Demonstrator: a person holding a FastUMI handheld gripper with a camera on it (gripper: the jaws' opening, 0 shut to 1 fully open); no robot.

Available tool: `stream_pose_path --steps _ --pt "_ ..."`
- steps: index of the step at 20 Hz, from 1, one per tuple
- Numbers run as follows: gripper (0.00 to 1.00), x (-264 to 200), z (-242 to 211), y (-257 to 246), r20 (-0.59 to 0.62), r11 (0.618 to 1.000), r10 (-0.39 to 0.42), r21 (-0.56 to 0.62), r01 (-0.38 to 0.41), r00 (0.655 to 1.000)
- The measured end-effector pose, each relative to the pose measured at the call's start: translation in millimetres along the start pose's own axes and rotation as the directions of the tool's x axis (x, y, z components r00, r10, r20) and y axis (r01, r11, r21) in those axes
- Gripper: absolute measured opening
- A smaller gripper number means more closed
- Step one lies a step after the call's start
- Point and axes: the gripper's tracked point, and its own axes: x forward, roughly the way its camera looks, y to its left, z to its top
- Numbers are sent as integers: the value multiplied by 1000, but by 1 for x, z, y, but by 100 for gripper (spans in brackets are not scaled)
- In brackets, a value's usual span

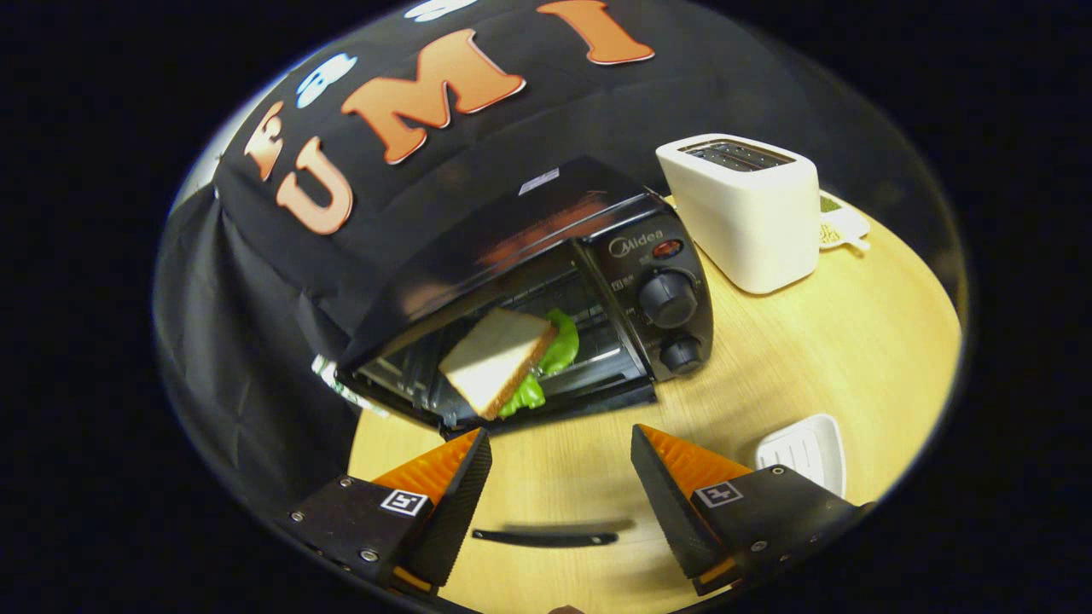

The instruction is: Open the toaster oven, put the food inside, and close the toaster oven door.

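Wooden bench [819,358] carries a black toaster oven [546,290], door open, with a sandwich [503,362] at its mouth. Fingers [560,477] spread wide, empty, just before it. White toaster [746,209] stands beside.

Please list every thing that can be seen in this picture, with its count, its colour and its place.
toaster oven: one, black, on the table beyond the fingers, door open.
sandwich: one, white bread with green leaf, in the oven's opening.
toaster: one, white, on the table beside the oven's knob side.
small dish: one, white, behind the toaster, partly hidden.
tray: one, white, ridged, on the table near one finger.
table: one, light wood, round.
gripper: one, jaws open and empty, short of the oven.
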Motion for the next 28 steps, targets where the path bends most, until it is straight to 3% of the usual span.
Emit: stream_pose_path --steps 5,14,20,24,28 --pt "98 -19 -59 -11 -138 987 -36 -163 14 990" --pt "98 -22 -130 -13 -339 971 -73 -237 -10 938" --pt "98 4 -144 -2 -371 958 -83 -287 -29 925" --pt "98 12 -137 4 -372 967 -84 -253 -14 925" --pt "98 2 -117 14 -325 970 -48 -241 -34 945"
